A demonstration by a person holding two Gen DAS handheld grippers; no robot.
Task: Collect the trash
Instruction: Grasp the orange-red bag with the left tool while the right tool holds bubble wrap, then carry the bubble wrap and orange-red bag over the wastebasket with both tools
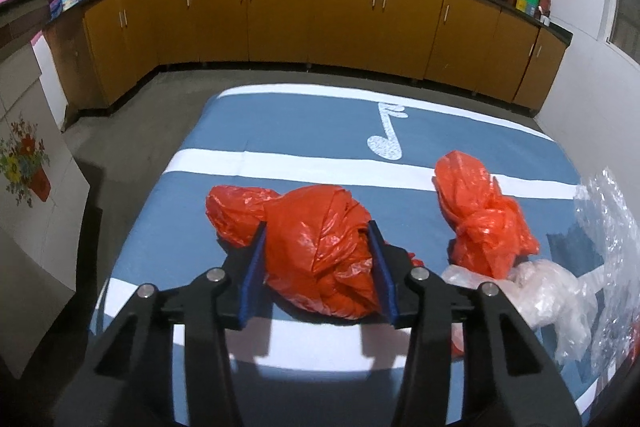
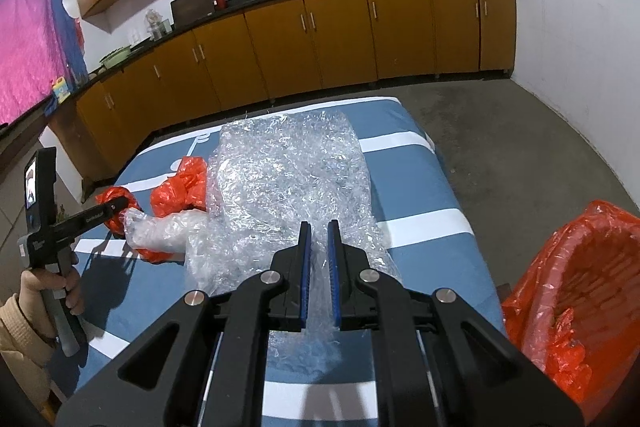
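On the blue-and-white cloth table point(image 1: 304, 131) lie crumpled plastics. My left gripper point(image 1: 318, 227) has its blue pads on both sides of a knotted orange bag point(image 1: 320, 247), closed against it. A second orange bag point(image 1: 484, 219) lies to its right, with a clear plastic bag point(image 1: 548, 291) in front of it. My right gripper point(image 2: 319, 229) is shut on the near end of a large sheet of bubble wrap point(image 2: 288, 179). An orange-lined bin point(image 2: 588, 291) stands off the table's right side. The left gripper also shows in the right wrist view point(image 2: 120, 205).
Yellow-brown cabinets point(image 1: 280, 15) with a dark countertop run along the far wall, with woks and jars on top. Grey floor point(image 2: 520, 147) surrounds the table. A white panel with a flower picture point(image 1: 24, 163) stands at the left.
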